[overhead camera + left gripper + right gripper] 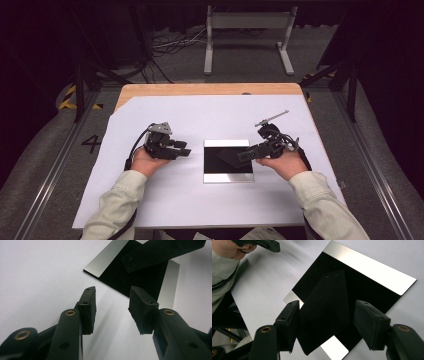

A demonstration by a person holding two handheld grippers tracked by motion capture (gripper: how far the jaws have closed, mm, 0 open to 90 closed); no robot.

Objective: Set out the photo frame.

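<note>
A flat black plate (220,169) with a silver strip along two opposite edges lies on the white sheet at the middle of the table. On it rests a thin black panel (327,315), also seen at the top of the left gripper view (160,252). My right gripper (243,155) reaches in from the plate's right, and its jaws (327,305) stand either side of the panel; the right pad is clear of it, so the gripper is open. My left gripper (184,148) sits just left of the plate (140,281), open (112,293), with nothing between its pads.
The white sheet (200,200) covers most of a wooden table, whose far edge (210,89) shows bare. On the floor beyond stand a grey metal frame (247,22) and loose cables (170,45). Dark rails run along both sides.
</note>
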